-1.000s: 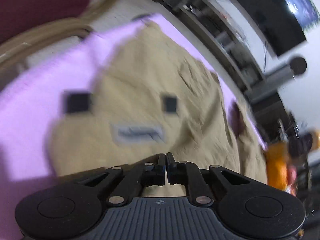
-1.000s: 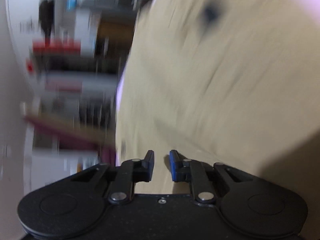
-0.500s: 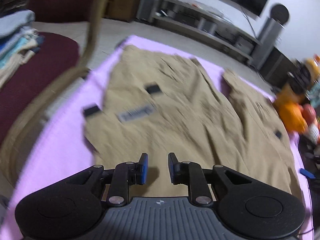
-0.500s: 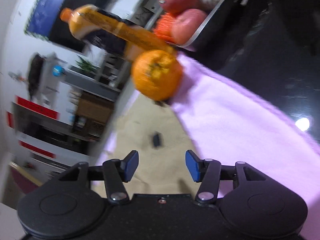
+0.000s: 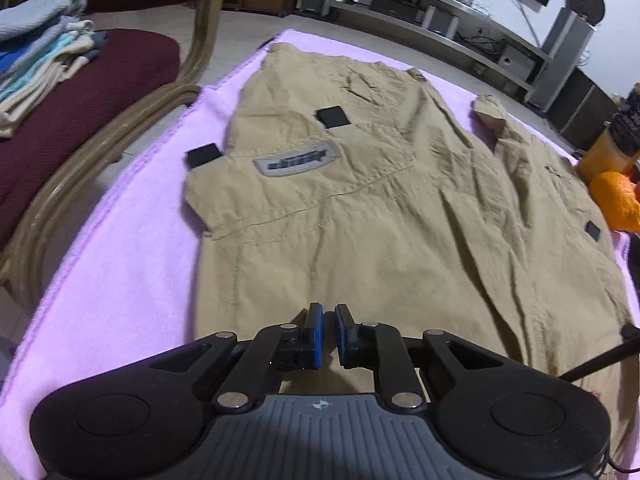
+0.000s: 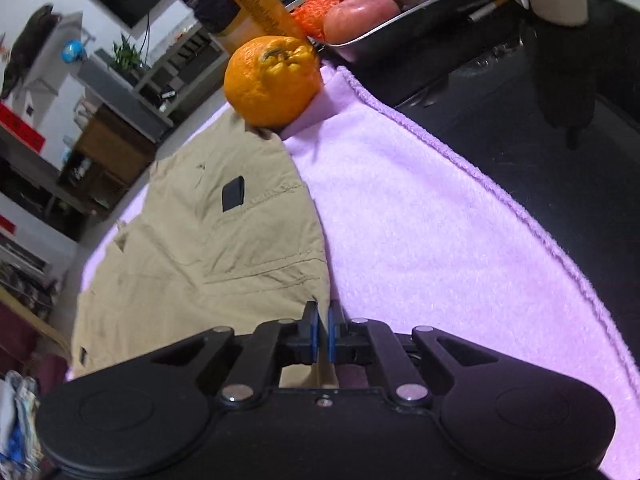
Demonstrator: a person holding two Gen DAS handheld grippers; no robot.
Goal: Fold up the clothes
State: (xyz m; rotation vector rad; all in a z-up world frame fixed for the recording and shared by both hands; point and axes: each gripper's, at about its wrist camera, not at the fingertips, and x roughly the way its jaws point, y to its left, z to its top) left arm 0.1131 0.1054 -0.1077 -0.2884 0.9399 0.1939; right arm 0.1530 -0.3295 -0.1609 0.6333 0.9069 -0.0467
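1. Trousers (image 5: 360, 208) of khaki cloth lie spread flat across a lilac blanket (image 5: 120, 264), filling the middle of the left wrist view from 12 o'clock down to 6 o'clock.
2. A grey label patch (image 5: 295, 159) sits on the cloth toward 11 o'clock, with two black tabs near it.
3. The left gripper (image 5: 328, 335) is at 6 o'clock over the near edge of the trousers; its blue pads stand almost together with a thin gap, and whether they pinch cloth I cannot tell.
4. The right gripper (image 6: 323, 334) is at the trousers' (image 6: 208, 248) right edge, where the cloth meets the blanket (image 6: 440, 240); its pads are clenched on a fold of the khaki hem.
5. An orange (image 6: 272, 80) rests at 11 o'clock in the right wrist view, touching the far corner of the trousers.
6. A fruit tray (image 6: 400, 20) with apples stands beyond it at 12 o'clock.
7. A maroon chair cushion (image 5: 72, 112) with folded clothes (image 5: 36, 48) lies at 10 o'clock in the left view.
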